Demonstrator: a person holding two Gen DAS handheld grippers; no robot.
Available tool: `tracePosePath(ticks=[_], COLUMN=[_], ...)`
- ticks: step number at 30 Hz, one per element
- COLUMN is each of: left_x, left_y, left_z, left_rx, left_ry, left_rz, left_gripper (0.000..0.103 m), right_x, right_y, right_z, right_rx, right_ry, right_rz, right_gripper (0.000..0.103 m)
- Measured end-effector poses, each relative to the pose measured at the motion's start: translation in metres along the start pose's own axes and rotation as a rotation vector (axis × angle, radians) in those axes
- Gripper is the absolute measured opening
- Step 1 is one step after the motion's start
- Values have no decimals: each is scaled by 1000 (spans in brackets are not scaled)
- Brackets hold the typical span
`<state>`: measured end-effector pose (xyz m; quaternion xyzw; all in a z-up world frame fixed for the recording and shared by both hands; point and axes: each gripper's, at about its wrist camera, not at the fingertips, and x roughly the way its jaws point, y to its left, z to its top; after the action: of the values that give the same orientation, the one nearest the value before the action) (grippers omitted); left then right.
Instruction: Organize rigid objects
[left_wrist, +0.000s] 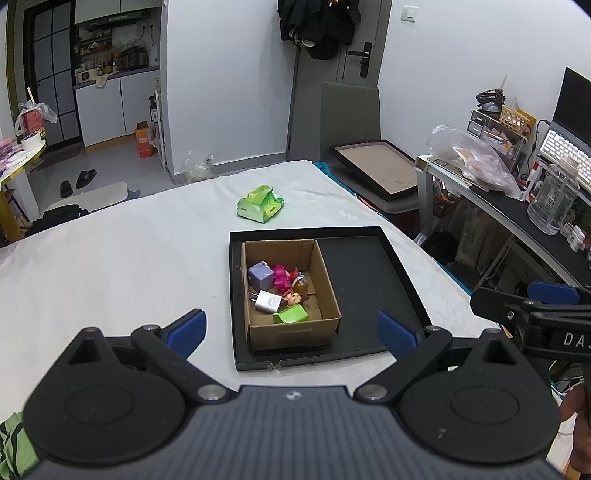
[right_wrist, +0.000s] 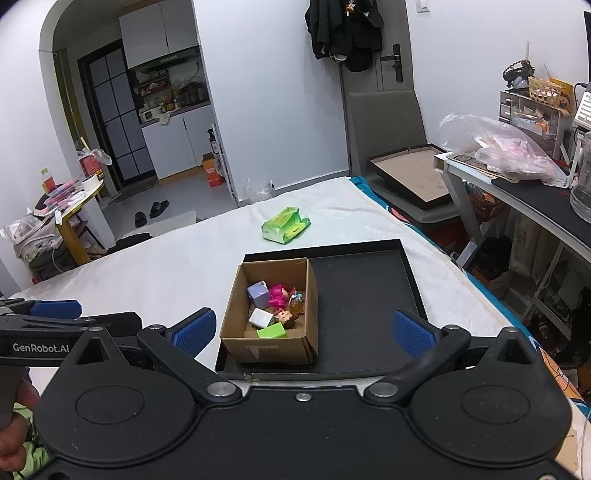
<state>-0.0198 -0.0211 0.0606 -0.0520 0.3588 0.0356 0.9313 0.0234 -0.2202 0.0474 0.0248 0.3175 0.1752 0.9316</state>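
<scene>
Left tool (left_wrist: 291, 334): fingers spread wide, nothing between the blue pads; hovers at the near edge of the bed, pointed at the box. Right tool (right_wrist: 304, 332): likewise spread wide and holding nothing, just beside the left one; each shows at the edge of the other's view.

White bed (left_wrist: 110, 258) carries a shallow black tray (left_wrist: 369, 280). Cardboard box (left_wrist: 291, 332) stands inside the tray, filling its left half; right half of the tray is bare black.

Box contents, bunched together and touching:
- lavender cube (left_wrist: 260, 275), far left corner
- pink figurine (left_wrist: 282, 277), beside the cube
- small amber bottle (left_wrist: 301, 285), toward the right wall
- white charger plug (left_wrist: 267, 302), middle, prongs to the left
- small doll head (left_wrist: 294, 297), beside the charger
- green block (left_wrist: 291, 315), nearest the front wall

Green tissue pack (left_wrist: 260, 204) lies on the bed beyond the tray, well apart from it.
</scene>
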Motion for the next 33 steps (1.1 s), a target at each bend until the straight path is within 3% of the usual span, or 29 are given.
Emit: tracePosePath(ticks=[33], left_x=[4], left_y=[1], left_z=[-5], left_rx=[-10], left_ry=[18], left_rz=[9], left_gripper=[98], right_x=[2], right_y=[1], right_z=[-4], right_rx=[-8], right_ry=[14], right_rz=[0], right_gripper=[103])
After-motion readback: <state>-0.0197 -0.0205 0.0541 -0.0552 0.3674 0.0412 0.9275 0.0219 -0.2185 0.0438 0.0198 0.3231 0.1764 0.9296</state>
